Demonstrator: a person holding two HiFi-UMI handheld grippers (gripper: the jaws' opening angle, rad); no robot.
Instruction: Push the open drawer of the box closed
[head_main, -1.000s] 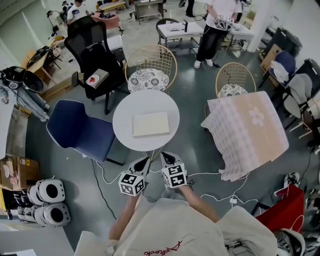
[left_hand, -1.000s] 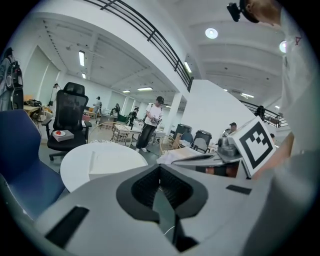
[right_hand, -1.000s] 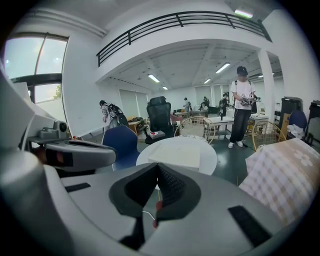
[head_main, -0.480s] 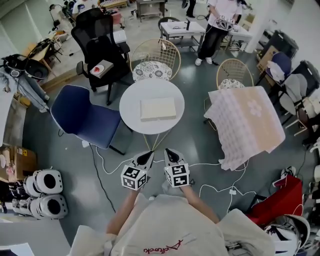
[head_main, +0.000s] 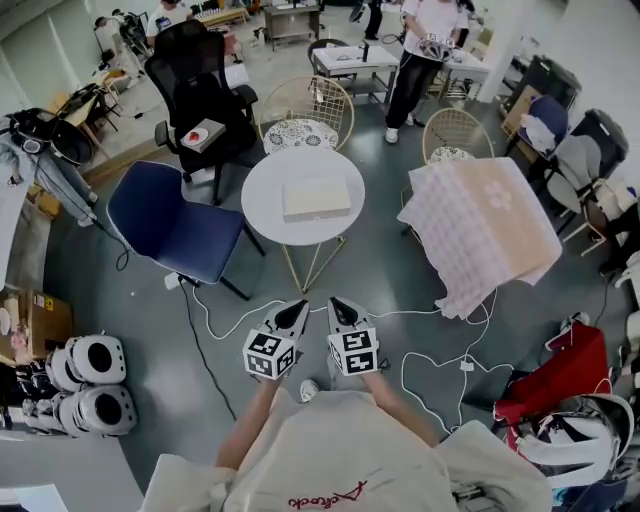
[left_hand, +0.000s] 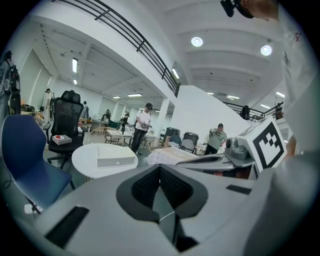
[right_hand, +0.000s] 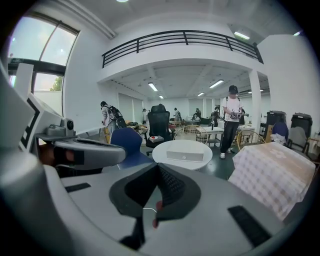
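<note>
A flat white box (head_main: 316, 198) lies on a small round white table (head_main: 262, 200). In the right gripper view the box (right_hand: 185, 155) shows a front that looks flush, with a small knob in the middle. The left gripper view has the box (left_hand: 116, 156) left of centre. Both grippers hang side by side over the grey floor, well short of the table and pointing at it. My left gripper (head_main: 297, 308) (left_hand: 160, 169) is shut with nothing in it. My right gripper (head_main: 335, 304) (right_hand: 157, 167) is shut and empty too.
A blue chair (head_main: 170, 225) stands left of the table, two wire chairs (head_main: 305, 110) (head_main: 455, 135) and a black office chair (head_main: 195, 90) behind it. A table under a checked cloth (head_main: 480, 225) is on the right. Cables (head_main: 420, 340) run over the floor. A person (head_main: 425, 50) stands far back.
The table and box now sit farther from both grippers in the head view; both hands have drawn back from it together. Both grippers stay shut.
</note>
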